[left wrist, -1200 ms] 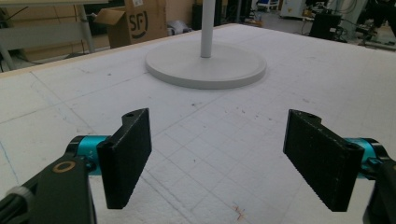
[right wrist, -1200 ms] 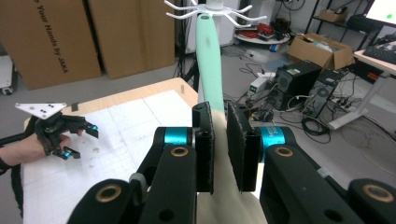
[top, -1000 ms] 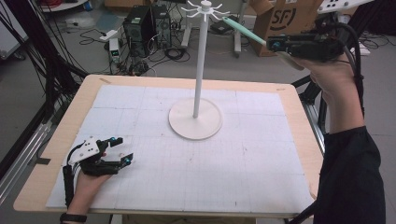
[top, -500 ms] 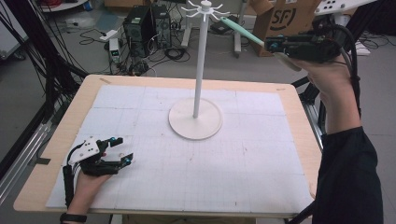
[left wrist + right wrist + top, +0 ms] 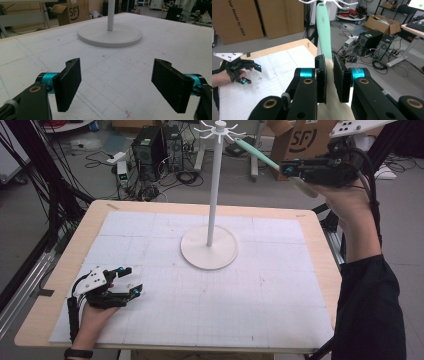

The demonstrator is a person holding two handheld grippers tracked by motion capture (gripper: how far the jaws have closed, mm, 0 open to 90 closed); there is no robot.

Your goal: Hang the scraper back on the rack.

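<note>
A white stand rises from a round base (image 5: 209,252) at the middle of the table; its pole (image 5: 214,185) ends in a ring of hooks (image 5: 219,127). High at the right, level with the hooks, my right gripper (image 5: 285,168) is shut on a utensil with a mint-green handle (image 5: 255,154). The handle (image 5: 323,30) points at the hooks (image 5: 332,2), its holed tip just short of them, and the cream end hangs behind the jaws of the right gripper (image 5: 330,80). My left gripper (image 5: 129,280) rests on the mat at the front left, open and empty (image 5: 116,83), facing the base (image 5: 110,37).
A white gridded mat (image 5: 280,285) covers the wooden table (image 5: 320,250). Beyond the far edge the floor holds computer towers (image 5: 150,145), cables and cardboard boxes (image 5: 300,140). The left hand and its gripper (image 5: 249,72) show far off in the right gripper view.
The right gripper and the utensil have edged slightly left, bringing the handle's tip closer to the stand's hooks. The left gripper has stayed where it was.
</note>
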